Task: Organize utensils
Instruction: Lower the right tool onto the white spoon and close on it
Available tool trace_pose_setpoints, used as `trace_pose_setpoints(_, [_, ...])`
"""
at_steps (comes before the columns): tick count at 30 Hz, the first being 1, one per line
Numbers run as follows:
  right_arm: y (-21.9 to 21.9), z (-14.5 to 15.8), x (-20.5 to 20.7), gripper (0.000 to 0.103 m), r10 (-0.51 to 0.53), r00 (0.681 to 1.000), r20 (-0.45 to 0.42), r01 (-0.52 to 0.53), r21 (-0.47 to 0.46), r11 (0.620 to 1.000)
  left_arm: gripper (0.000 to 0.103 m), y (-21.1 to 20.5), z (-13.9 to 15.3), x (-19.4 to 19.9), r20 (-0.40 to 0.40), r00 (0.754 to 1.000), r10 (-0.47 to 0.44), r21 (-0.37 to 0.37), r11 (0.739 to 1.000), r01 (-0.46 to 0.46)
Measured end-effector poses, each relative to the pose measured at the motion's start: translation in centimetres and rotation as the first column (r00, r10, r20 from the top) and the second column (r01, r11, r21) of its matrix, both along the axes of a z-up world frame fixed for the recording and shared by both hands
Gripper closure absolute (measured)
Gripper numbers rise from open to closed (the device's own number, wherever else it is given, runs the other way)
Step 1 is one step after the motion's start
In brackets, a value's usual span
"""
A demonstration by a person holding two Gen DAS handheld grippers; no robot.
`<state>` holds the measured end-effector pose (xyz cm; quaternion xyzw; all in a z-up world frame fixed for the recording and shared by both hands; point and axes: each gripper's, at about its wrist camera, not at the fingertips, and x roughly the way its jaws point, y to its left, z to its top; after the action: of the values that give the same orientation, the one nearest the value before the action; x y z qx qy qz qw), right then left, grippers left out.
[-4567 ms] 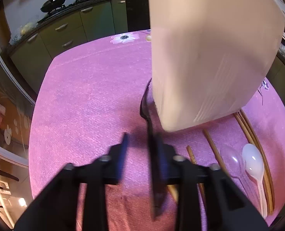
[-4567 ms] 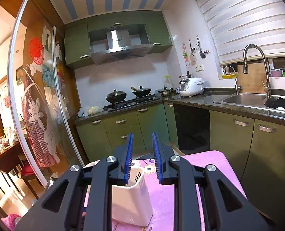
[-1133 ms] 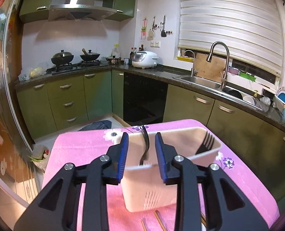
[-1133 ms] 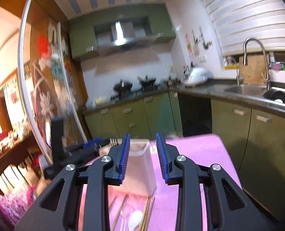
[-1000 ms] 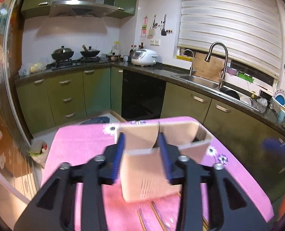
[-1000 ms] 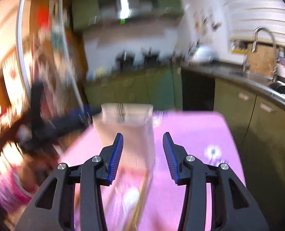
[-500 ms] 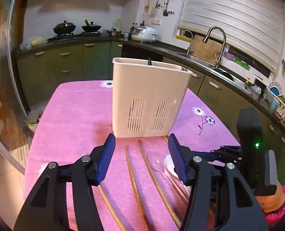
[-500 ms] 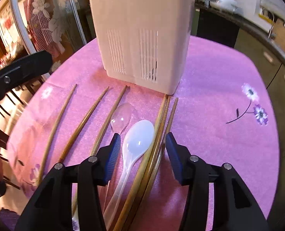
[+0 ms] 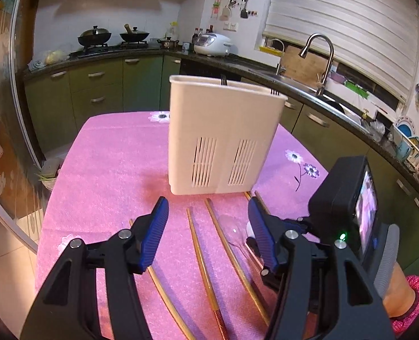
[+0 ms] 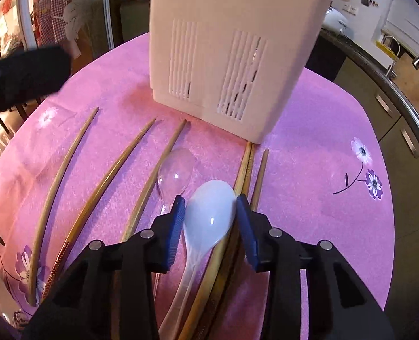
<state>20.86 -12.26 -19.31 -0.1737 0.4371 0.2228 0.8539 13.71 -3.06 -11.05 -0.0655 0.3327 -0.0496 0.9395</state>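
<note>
Right gripper jaws closing around white spoon, pads not touching yet; only left wrist view shows fork tines above caddy. Left gripper opening, empty.

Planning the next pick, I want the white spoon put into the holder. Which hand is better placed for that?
Right. The right tongs already straddle the white spoon, closing around its bowl. The left tongs hang open above the chopsticks, short of the utensil holder.
</note>
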Motion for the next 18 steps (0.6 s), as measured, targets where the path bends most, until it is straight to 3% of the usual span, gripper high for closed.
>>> trace_pose_setpoints(8, [-5.8,3.5,-0.6,0.065,-0.095,0.995,0.025,0.089,0.179,0.980,0.045,-2.9,-2.3,1.5,-0.094,0.995,-0.038,0.042,0.998,0.042])
trace_pose_setpoints(14, [-9.3,5.4,-1.0,0.065,-0.155,0.987,0.045,0.138,0.265,0.954,0.045,-5.7,-4.4,3.2,-0.147,0.989,0.005,0.096,0.995,0.009])
trace_pose_setpoints(16, [-10.4,5.8,-0.8,0.065,-0.163,0.986,0.048,0.142,0.288,0.947,0.046,-6.3,-4.7,3.8,-0.159,0.987,0.008,0.074,0.997,0.004])
trace_pose_setpoints(18, [-11.4,6.0,-0.7,0.065,-0.170,0.984,0.052,0.147,0.305,0.941,0.055,-7.1,-5.0,4.0,-0.157,0.988,0.001,0.063,0.998,0.009])
